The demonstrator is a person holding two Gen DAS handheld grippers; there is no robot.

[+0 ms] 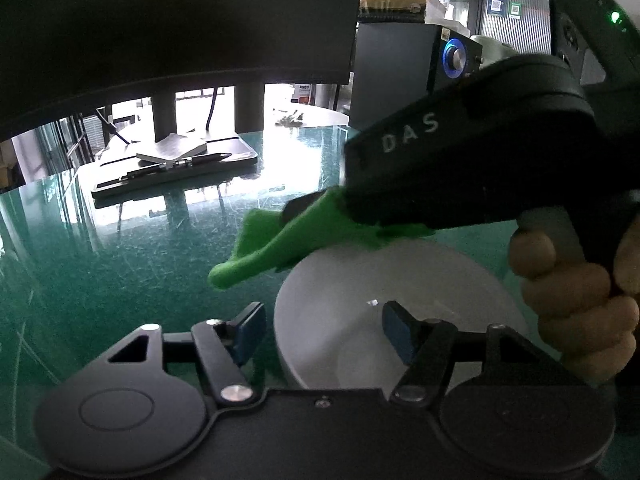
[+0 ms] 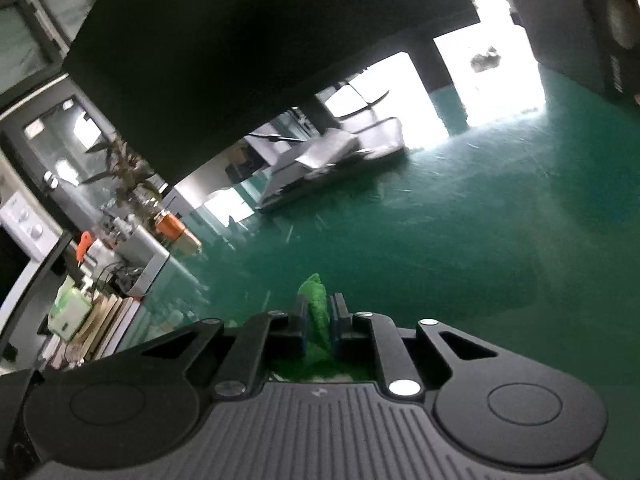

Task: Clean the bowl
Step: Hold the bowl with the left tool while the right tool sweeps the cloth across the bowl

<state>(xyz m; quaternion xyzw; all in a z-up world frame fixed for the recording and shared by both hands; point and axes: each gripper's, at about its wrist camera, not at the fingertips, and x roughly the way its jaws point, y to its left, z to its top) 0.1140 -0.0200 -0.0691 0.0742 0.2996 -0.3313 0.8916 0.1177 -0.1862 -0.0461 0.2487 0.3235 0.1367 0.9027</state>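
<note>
the left gripper [image 1: 324, 330] straddles the white bowl's [image 1: 420, 280] rim, fingers apart, while the right gripper [image 2: 318, 316] pinches a green cloth [image 2: 316, 300].

The bowl [image 1: 400, 320] is set on the worktop [image 1: 140, 248]; the cloth [image 1: 280, 240] is held above its far rim; behind, a monitor base [image 1: 176, 168] carries a notebook [image 1: 172, 148].

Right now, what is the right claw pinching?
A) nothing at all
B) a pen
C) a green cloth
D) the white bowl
C: in the right wrist view the right claw is shut on the green cloth, which sticks out between its fingers; in the left wrist view that cloth hangs just above the rim of the white bowl.
</note>
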